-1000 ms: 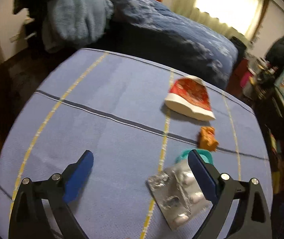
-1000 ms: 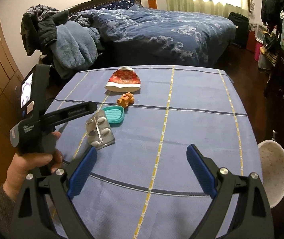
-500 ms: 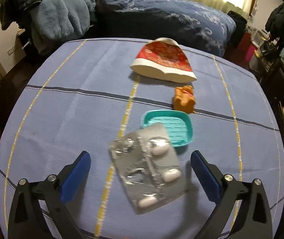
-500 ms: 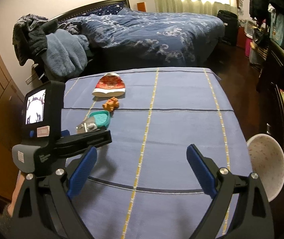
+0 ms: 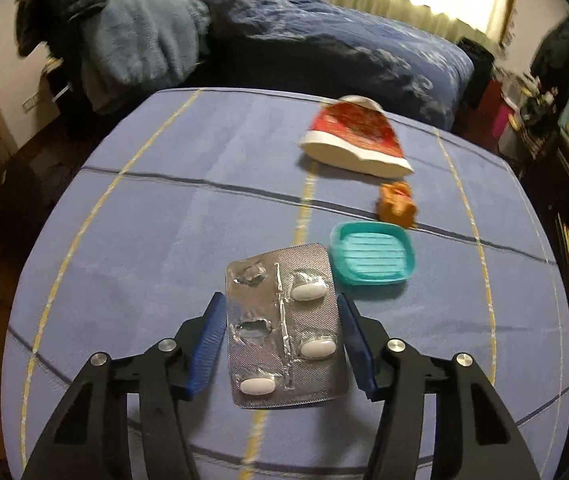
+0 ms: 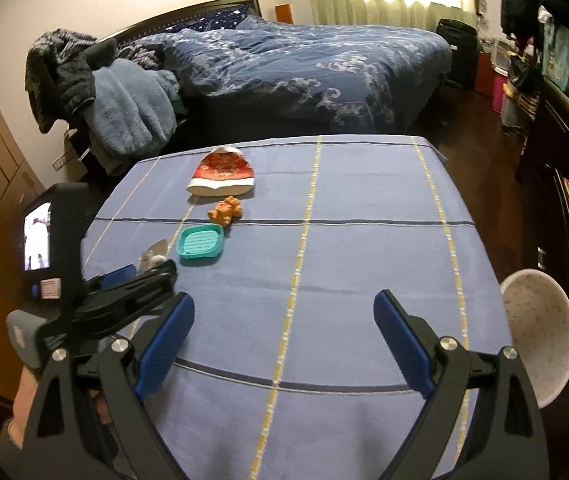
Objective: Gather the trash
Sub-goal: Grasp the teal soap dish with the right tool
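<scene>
foil blister pack [image 5: 284, 328] lies flat on the blue striped cloth of the counter [image 5: 156, 232], right between the blue pads of the left gripper [image 5: 282, 344]. its jaws have just been closing and now stand about half open, each pad just beside a long edge of the pack; whether they already press on it i cannot tell. three white tablets remain in the pack. just beyond it sits a teal dish [image 5: 372, 258], then a small orange toy [image 5: 396, 204] and a red paper cup [image 5: 358, 138] on its side.

right wrist view: the right gripper [image 6: 284, 332] hangs wide open over bare cloth, holding nothing. a white bin [image 6: 540, 336] stands beside the counter's right edge.
</scene>
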### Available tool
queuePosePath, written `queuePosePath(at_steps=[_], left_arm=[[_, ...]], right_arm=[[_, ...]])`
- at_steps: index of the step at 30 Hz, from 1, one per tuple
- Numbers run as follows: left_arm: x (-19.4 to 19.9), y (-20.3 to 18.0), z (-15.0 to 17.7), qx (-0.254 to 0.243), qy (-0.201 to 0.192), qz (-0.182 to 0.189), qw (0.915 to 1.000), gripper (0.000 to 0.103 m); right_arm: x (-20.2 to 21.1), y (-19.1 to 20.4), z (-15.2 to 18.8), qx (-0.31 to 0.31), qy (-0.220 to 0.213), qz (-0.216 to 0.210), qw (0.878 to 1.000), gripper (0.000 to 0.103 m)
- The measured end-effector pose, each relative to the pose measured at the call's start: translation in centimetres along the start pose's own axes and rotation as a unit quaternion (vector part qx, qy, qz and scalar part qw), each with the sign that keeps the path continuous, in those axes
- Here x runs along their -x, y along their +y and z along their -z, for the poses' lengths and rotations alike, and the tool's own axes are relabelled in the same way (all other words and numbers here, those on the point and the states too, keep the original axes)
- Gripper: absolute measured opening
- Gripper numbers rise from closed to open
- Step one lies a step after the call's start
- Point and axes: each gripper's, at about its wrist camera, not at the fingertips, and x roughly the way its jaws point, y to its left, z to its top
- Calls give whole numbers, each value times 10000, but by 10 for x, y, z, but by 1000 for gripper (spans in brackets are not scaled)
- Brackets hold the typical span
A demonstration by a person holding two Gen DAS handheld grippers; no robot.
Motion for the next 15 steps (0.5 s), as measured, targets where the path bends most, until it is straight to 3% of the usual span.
queuePosePath(at_steps=[6,15], left_arm=[[18,42,5,281,-200,0,9994,56],[43,106,9,507,-417,-447,9968,57]], right_arm=[[-26,35,-12,357,29,-73,9993,92],[-99,88,-33,585,400,-91,9974,92]])
